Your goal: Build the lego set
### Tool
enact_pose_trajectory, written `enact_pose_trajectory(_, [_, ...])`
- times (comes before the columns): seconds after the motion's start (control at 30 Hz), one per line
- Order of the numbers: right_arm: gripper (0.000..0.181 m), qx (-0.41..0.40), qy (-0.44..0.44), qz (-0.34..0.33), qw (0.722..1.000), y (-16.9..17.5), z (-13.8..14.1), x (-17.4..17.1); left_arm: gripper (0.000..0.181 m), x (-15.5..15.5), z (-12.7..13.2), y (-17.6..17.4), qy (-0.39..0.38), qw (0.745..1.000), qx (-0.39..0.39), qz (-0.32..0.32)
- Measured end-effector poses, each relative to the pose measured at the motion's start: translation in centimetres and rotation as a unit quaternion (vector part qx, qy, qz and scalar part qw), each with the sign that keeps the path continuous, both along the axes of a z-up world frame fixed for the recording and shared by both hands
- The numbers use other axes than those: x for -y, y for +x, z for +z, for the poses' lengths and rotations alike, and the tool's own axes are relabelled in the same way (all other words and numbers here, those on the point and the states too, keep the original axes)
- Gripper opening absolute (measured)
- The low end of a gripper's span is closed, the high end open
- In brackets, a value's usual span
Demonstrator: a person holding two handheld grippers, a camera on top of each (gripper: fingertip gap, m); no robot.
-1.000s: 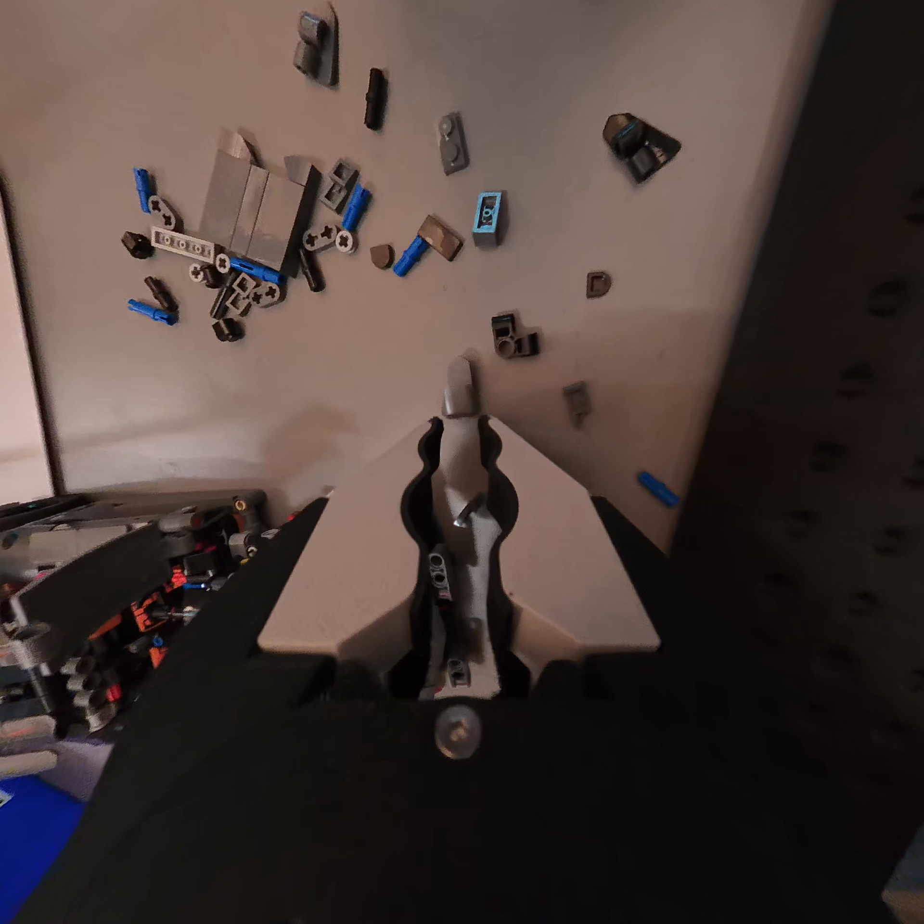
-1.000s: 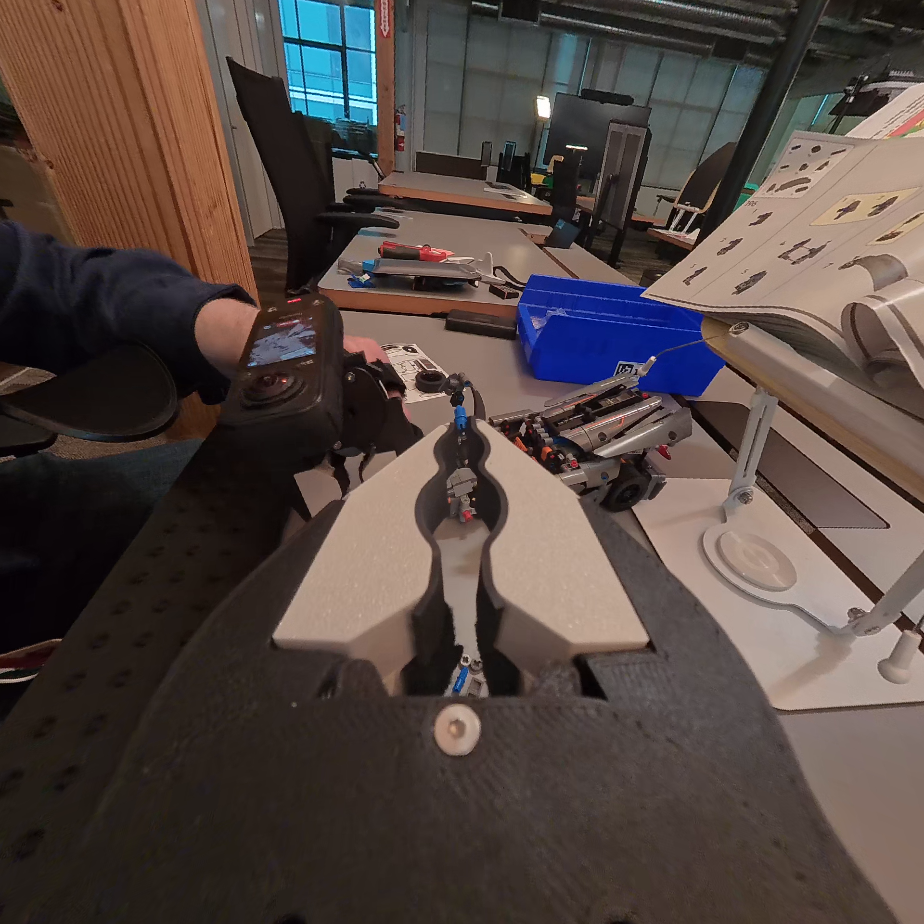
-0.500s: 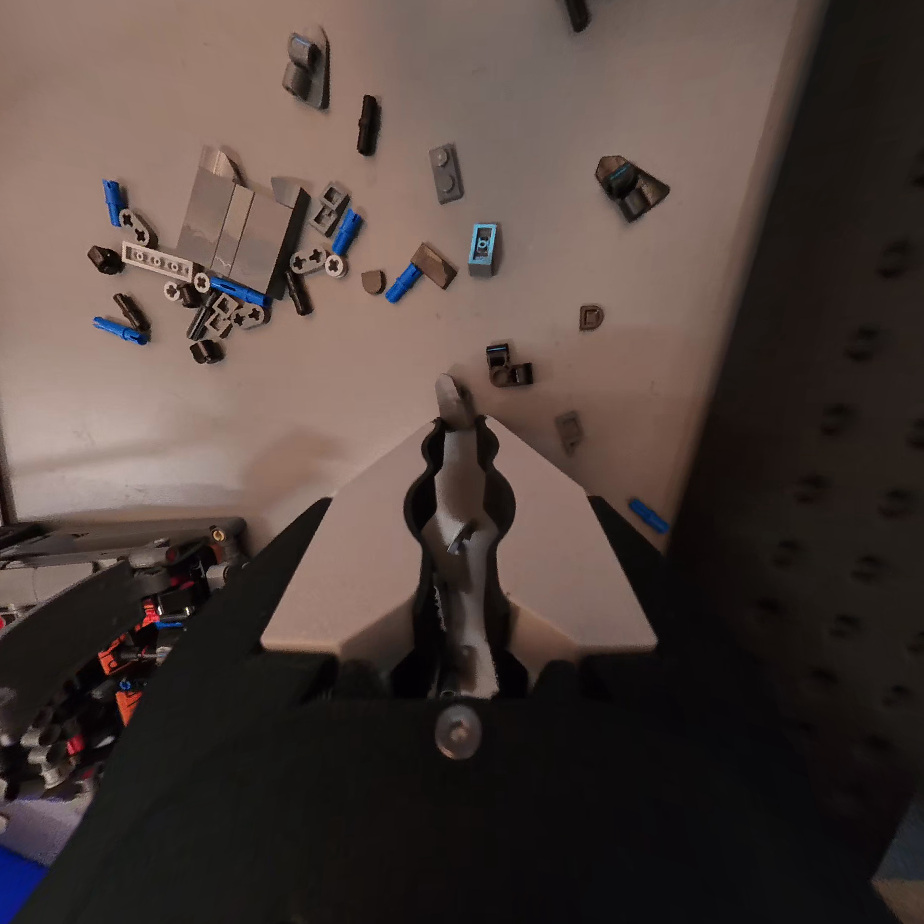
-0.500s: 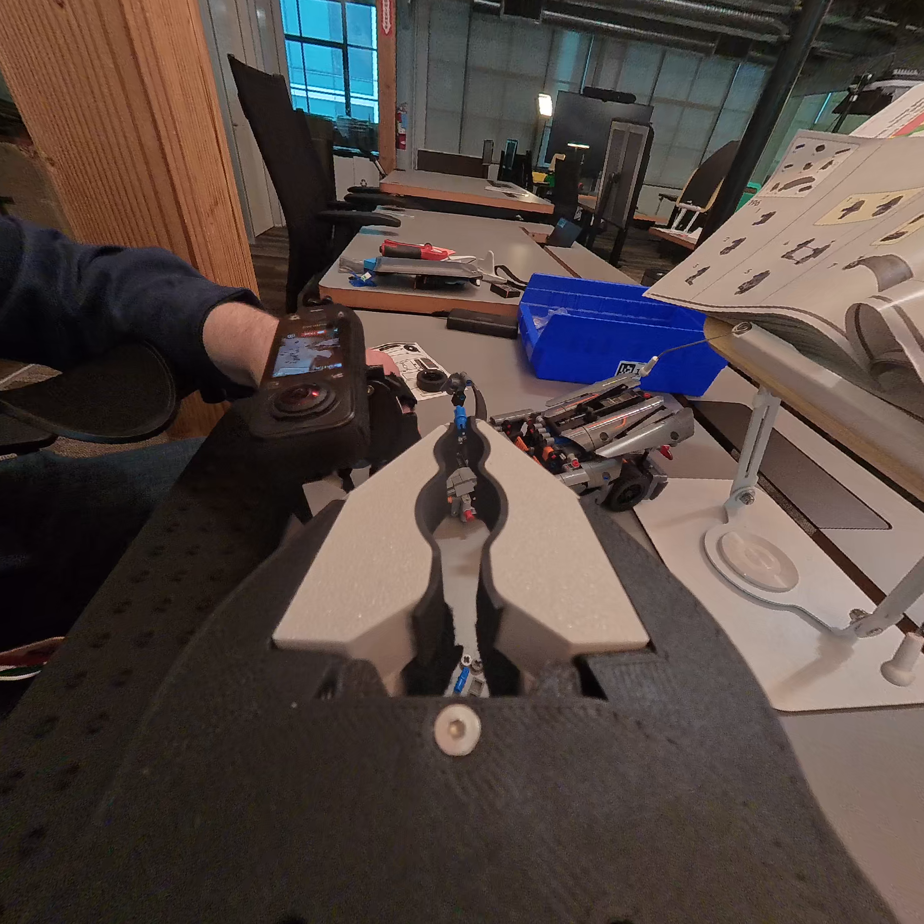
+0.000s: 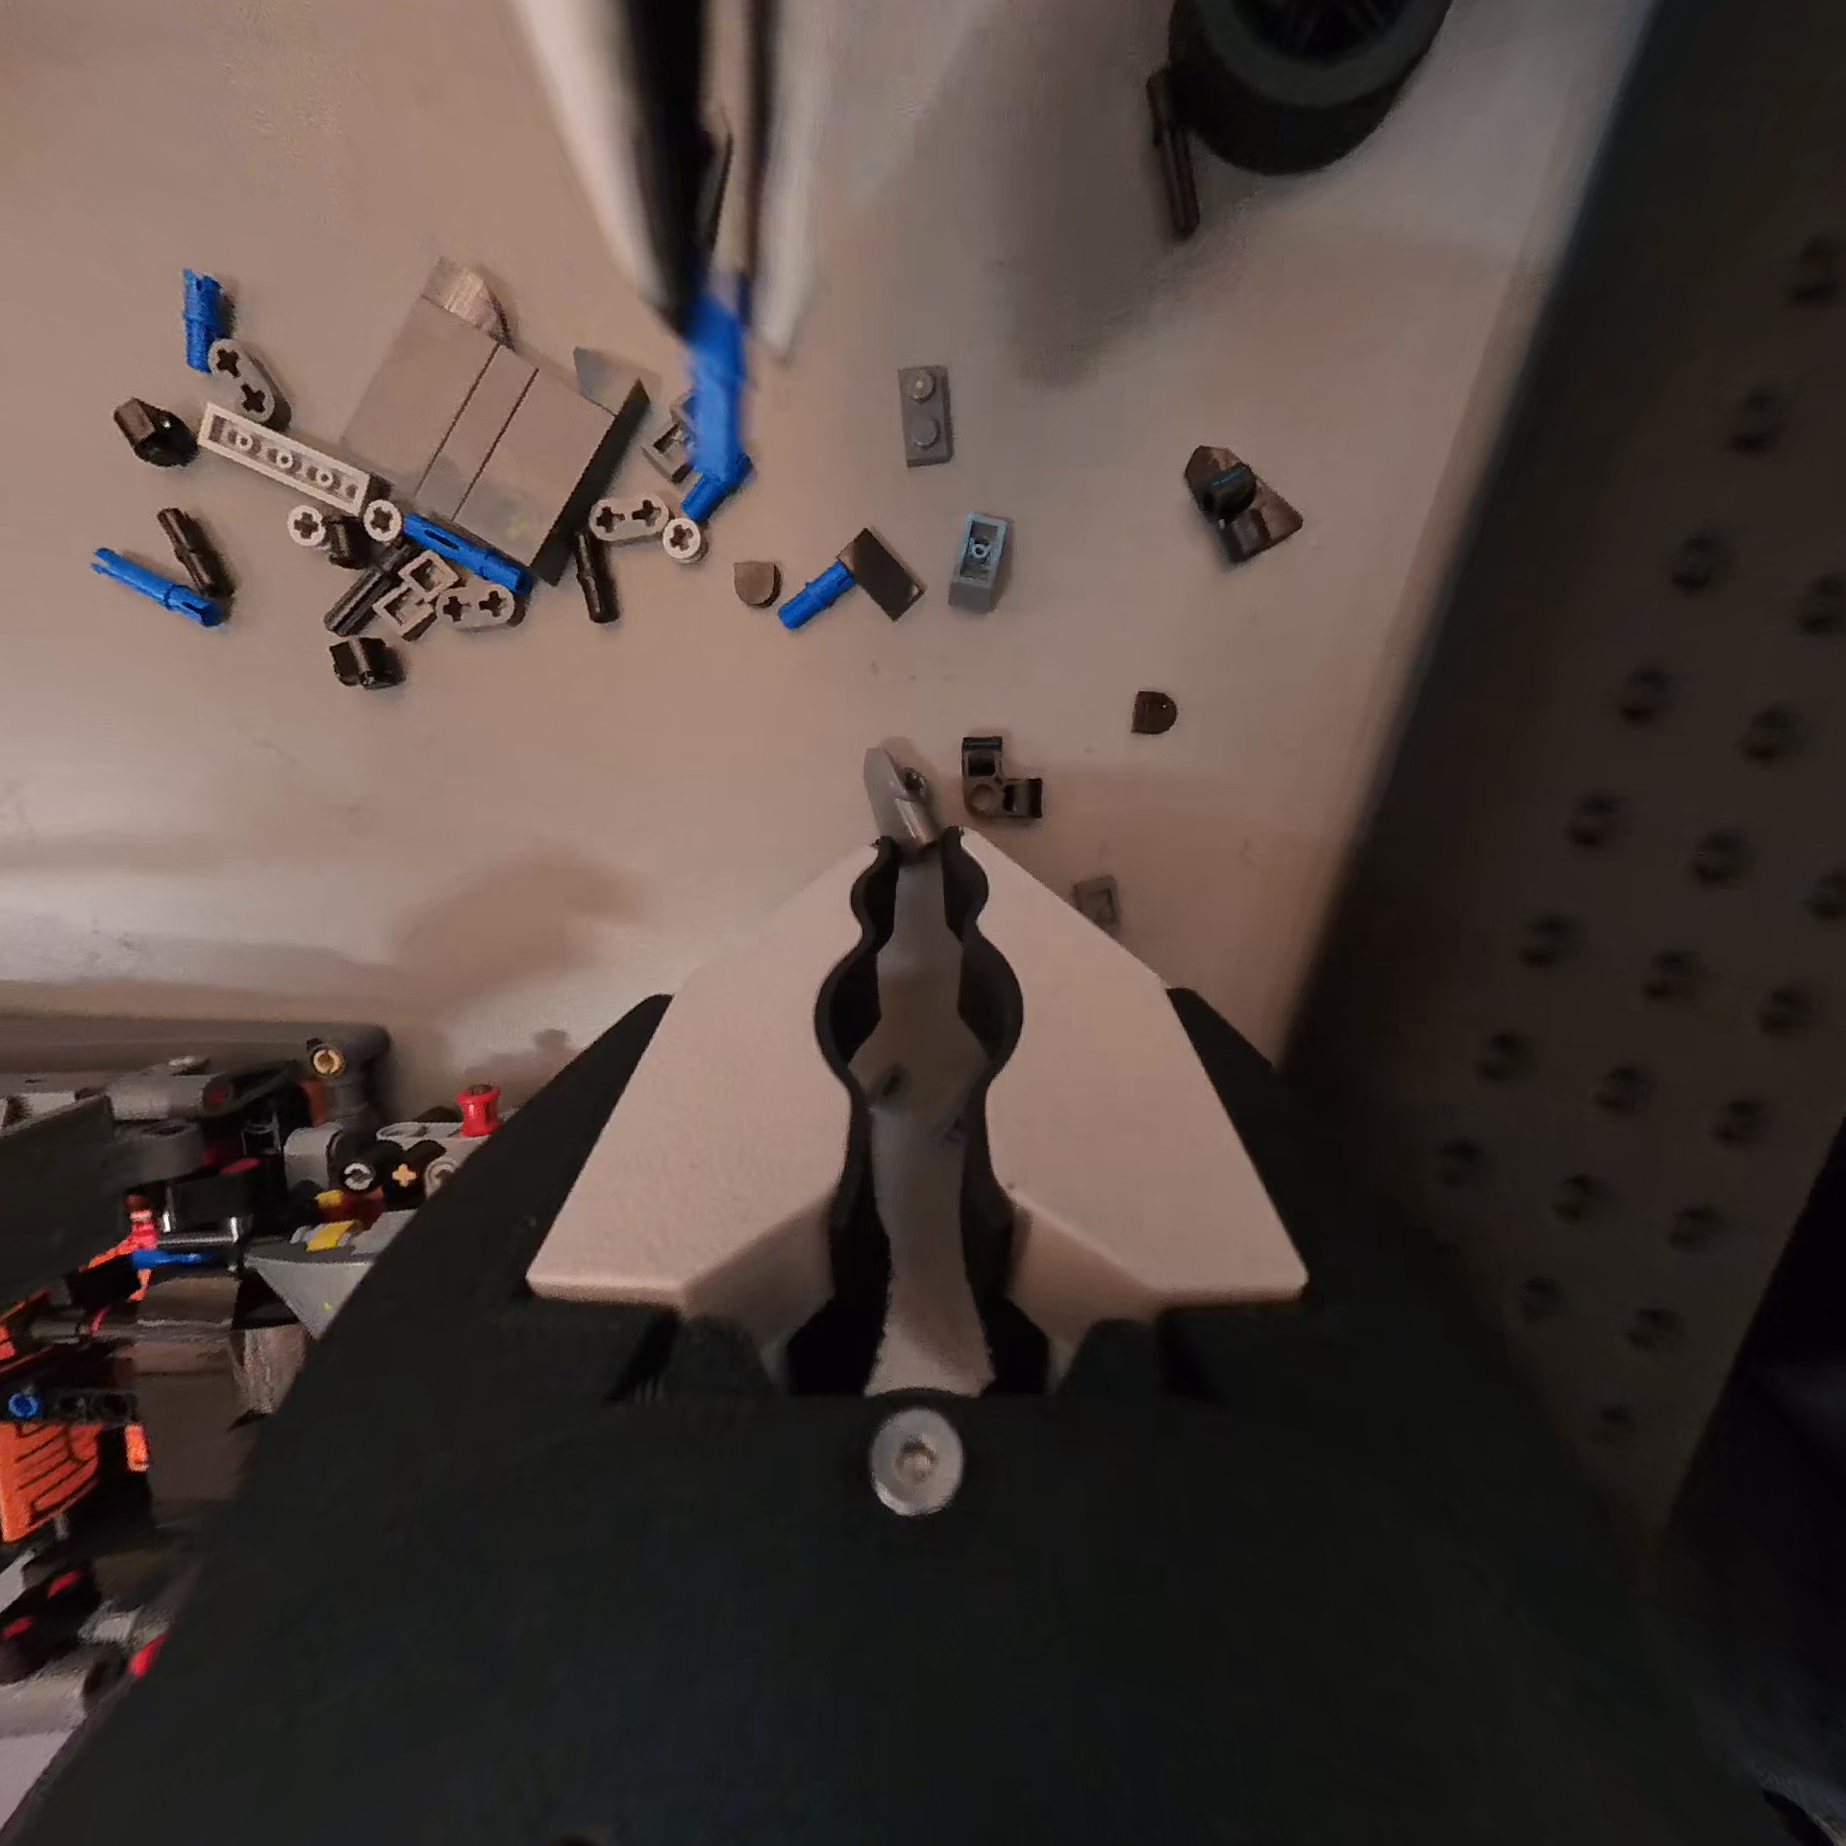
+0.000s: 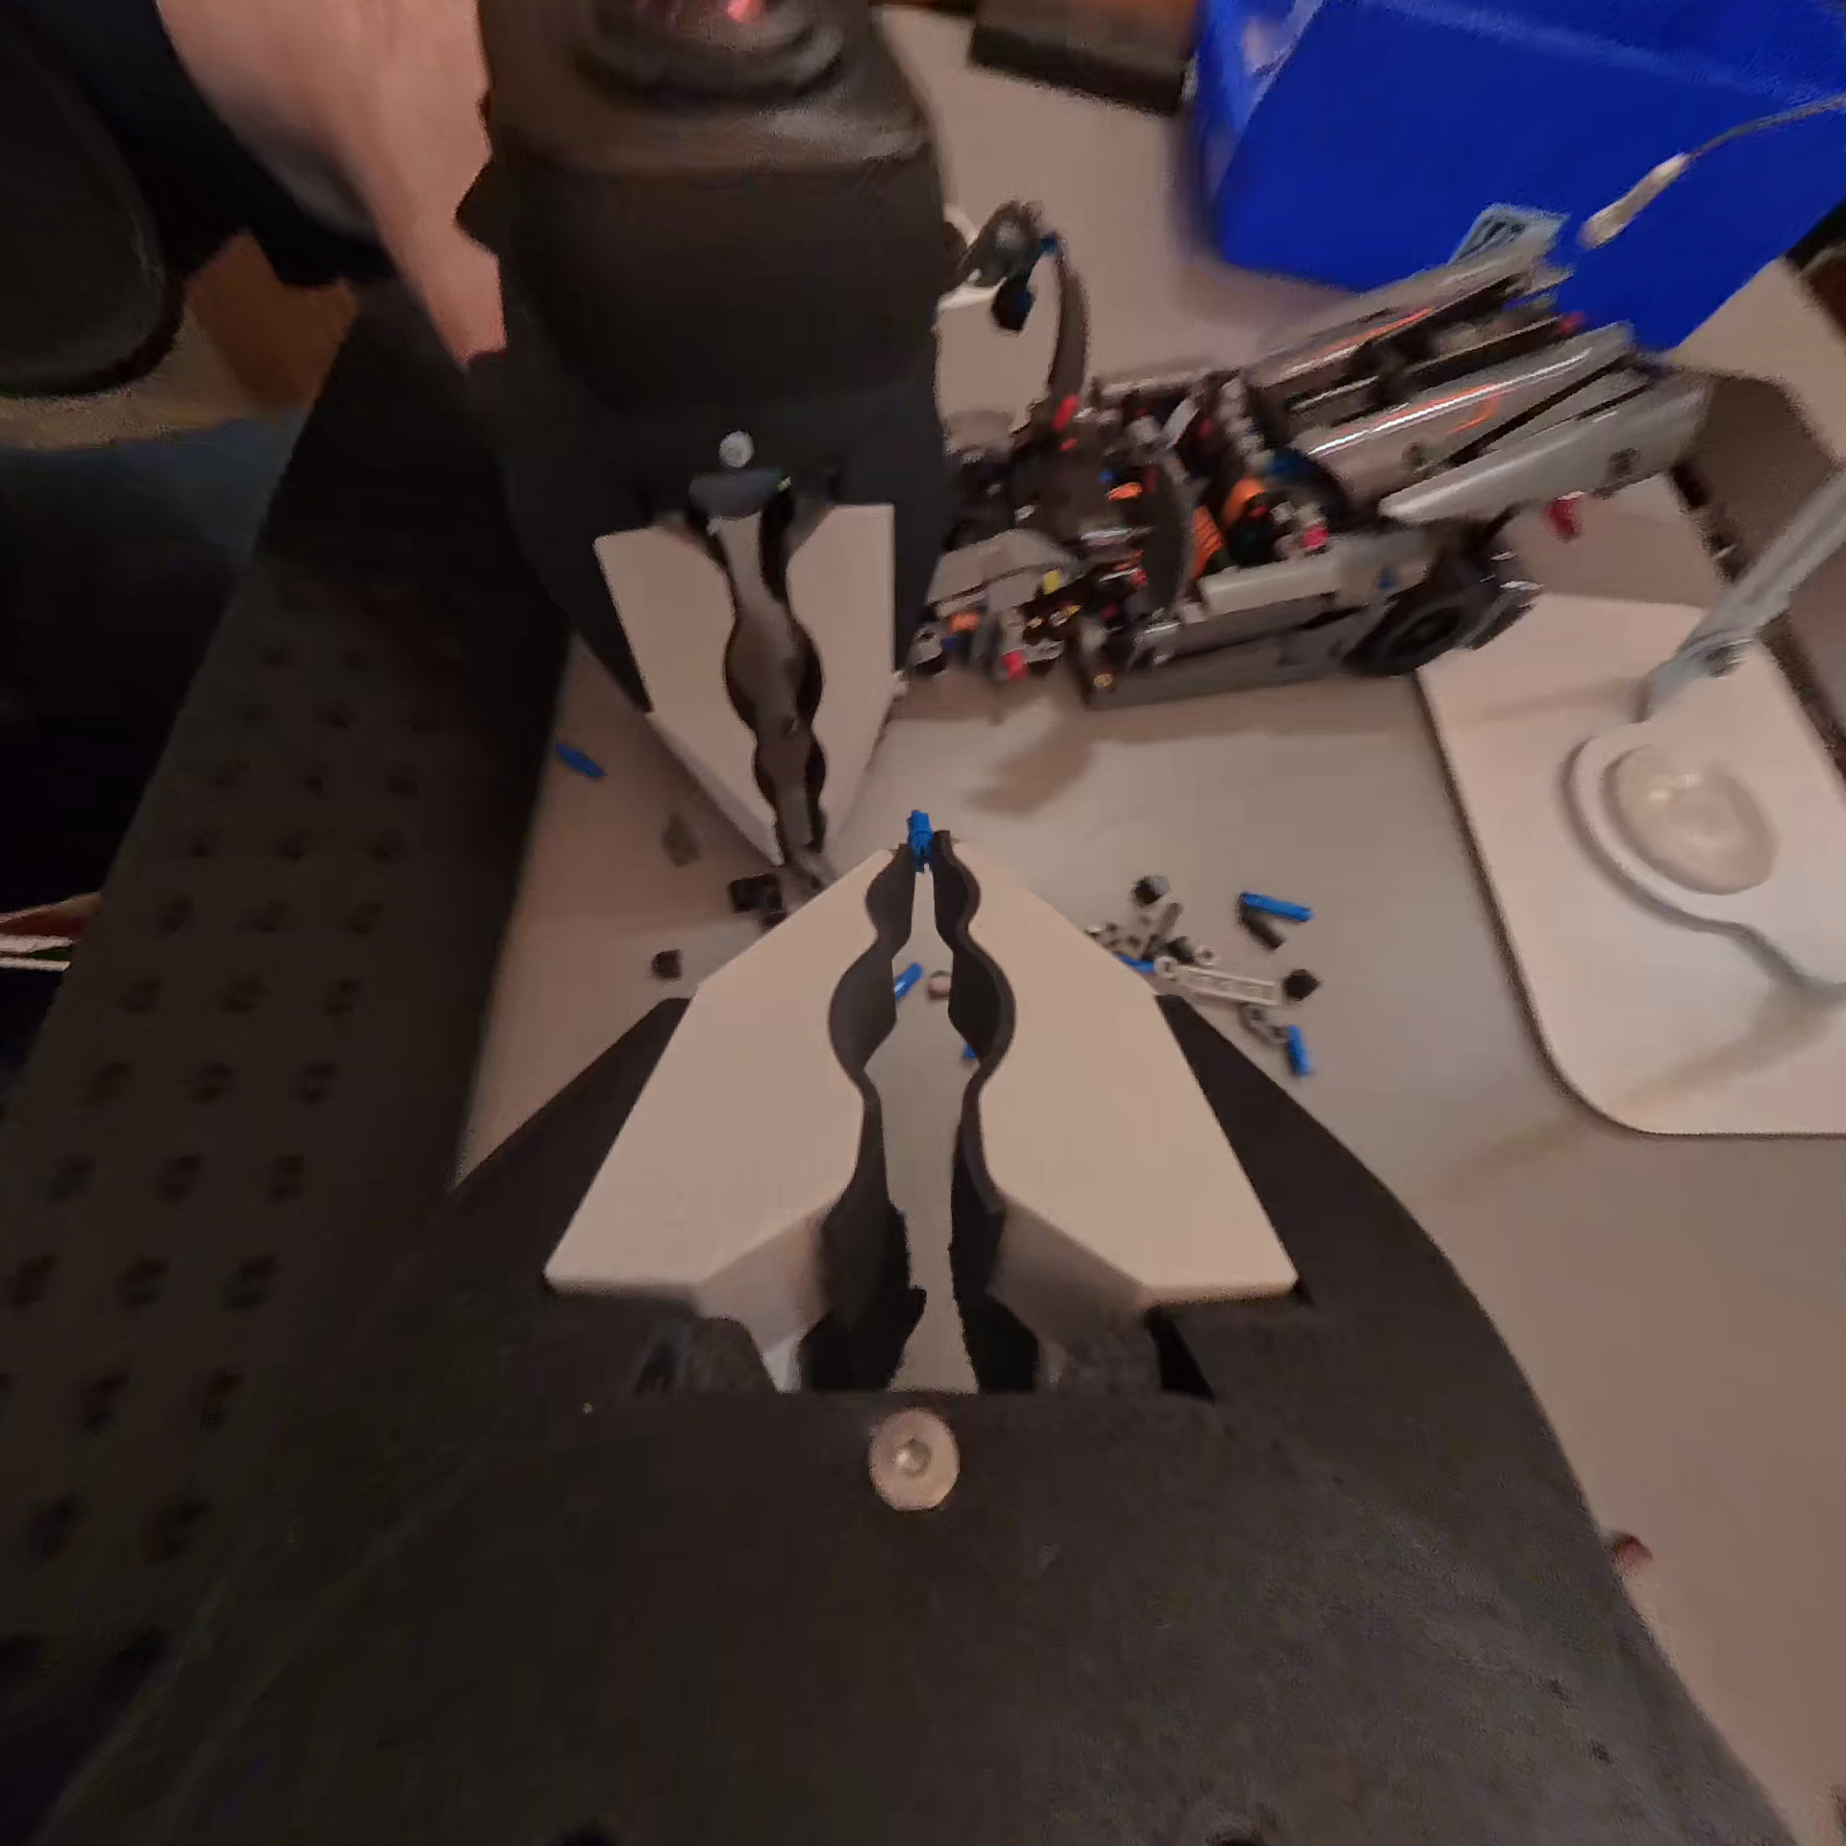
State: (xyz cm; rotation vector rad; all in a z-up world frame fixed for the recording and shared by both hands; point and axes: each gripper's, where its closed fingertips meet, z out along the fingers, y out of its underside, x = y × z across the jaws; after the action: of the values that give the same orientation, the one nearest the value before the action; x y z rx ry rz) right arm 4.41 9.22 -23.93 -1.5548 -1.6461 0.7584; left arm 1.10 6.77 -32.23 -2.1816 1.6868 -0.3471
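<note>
Both grippers carry parts. Left wrist view: the left gripper [image 5: 914, 844] has its tips pressed onto a small grey piece [image 5: 896, 794], which sticks out past them over the table [image 5: 699, 739], just beside a black connector [image 5: 999, 784]. Loose parts lie scattered beyond it, among them grey panels [image 5: 484, 435], a blue pin [image 5: 814, 596] and a light blue slope brick [image 5: 981, 561]; a tyre [image 5: 1299, 70] sits at the top edge and part of the lego model [image 5: 200, 1199] at lower left. A blurred shape bearing blue hangs over the parts; it appears to be the other gripper. Right wrist view: the right gripper [image 6: 924, 849] pinches a small blue pin piece [image 6: 918, 831] at its very tips, with the left gripper's tips just ahead of it, near but apart as far as the blur allows. The half-built lego model [image 6: 1249, 539] stands behind on the table, a blue bin [image 6: 1448, 130] beyond it, and a white stand base [image 6: 1648, 849] to the right. Assessment: both held parts are light, rigid, smooth plastic, liable to pivot or shoot out of a tip grip. The pin is best held across its middle collar, one end left free for insertion; the grey piece by its flat sides, hole end exposed.
</note>
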Motion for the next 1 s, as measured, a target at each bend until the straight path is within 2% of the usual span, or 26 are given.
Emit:
enact_pose_trajectory(0.13, [0.001, 0.056, 0.01, -0.008, 0.998, -0.2, -3.3, 1.0, 0.006, -0.1, 0.0, 0.3, -0.023, 0.999, 0.022, 0.024])
enact_pose_trajectory(0.27, [0.001, 0.094, 0.028, -0.006, 0.995, -0.7, -5.4, 1.5, 0.006, -0.1, 0.1, 0.7, -0.052, 0.997, 0.045, 0.046])
enact_pose_trajectory(0.47, [0.001, 0.127, 0.052, -0.002, 0.991, -1.1, -6.6, 1.5, 0.006, -0.3, 0.1, 0.9, -0.09, 0.991, 0.073, 0.069])
enact_pose_trajectory(1.0, [0.001, 0.162, 0.084, -0.002, 0.983, -1.1, -7.5, 1.2, 0.005, -0.3, 0.1, 1.1, -0.095, 0.99, 0.081, 0.072])
